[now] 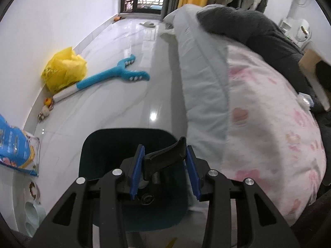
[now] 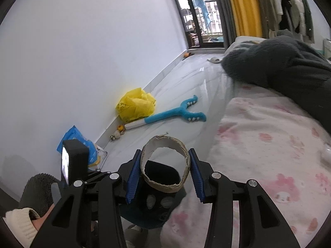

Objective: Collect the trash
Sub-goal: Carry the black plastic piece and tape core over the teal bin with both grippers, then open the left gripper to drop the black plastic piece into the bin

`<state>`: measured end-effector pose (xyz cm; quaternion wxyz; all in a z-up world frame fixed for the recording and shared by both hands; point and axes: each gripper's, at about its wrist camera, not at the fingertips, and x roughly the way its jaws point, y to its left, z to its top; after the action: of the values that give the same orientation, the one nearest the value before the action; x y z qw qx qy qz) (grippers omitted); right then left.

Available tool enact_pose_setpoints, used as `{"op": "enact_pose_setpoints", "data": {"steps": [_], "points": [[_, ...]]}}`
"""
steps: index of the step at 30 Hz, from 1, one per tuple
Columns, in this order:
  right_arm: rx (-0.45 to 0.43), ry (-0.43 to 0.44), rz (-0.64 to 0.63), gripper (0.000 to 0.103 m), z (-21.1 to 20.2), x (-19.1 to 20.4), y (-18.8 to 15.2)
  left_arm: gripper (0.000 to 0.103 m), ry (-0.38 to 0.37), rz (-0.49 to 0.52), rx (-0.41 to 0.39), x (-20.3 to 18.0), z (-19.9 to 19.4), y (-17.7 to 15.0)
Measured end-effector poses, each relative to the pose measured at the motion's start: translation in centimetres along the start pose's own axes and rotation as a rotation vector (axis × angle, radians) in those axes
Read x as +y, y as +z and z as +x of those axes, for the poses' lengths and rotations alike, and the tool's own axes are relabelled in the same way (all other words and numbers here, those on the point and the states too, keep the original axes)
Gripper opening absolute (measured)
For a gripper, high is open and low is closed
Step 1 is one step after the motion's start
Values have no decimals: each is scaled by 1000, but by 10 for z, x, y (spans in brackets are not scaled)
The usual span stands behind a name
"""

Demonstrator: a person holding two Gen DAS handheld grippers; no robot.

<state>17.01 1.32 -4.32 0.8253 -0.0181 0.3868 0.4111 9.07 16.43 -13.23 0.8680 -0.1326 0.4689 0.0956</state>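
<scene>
The right tongs (image 2: 165,171) grip a torn cardboard ring (image 2: 165,163) between their blue pads, holding it directly above the dark teal bin (image 2: 144,217) that stands on the floor just beside the bed (image 2: 258,155). The left tongs (image 1: 165,171) clamp a curved black plastic piece (image 1: 163,159) over the same bin (image 1: 99,155), which already contains a few small scraps.

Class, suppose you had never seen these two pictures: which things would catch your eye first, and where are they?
The right claw grips a cardboard tape core over a dark teal bin beside the bed. The left claw straddles a black handle above that bin. By the wall lie a yellow plastic bag and blue plush toy.
</scene>
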Motion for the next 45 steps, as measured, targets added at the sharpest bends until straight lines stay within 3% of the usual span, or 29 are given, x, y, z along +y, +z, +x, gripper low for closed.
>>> {"op": "enact_pose_setpoints", "data": {"steps": [12,26,30,34,45], "points": [[80,18,-7,46,42,23,-2,44,40,-35,172,37,42,-23],[261,2,-19,46,112,43,-28,49,69,-90,345,75,67,-51],[313,-6,-27,46,134,47,-37,65,53,-118,349,85,64,-54],[354,-21,-30,46,152,49,-44,72,58,-136,330,94,59,-53],[441,-27,-58,46,189,64,-61,78,63,-135,174,112,27,-40]]}}
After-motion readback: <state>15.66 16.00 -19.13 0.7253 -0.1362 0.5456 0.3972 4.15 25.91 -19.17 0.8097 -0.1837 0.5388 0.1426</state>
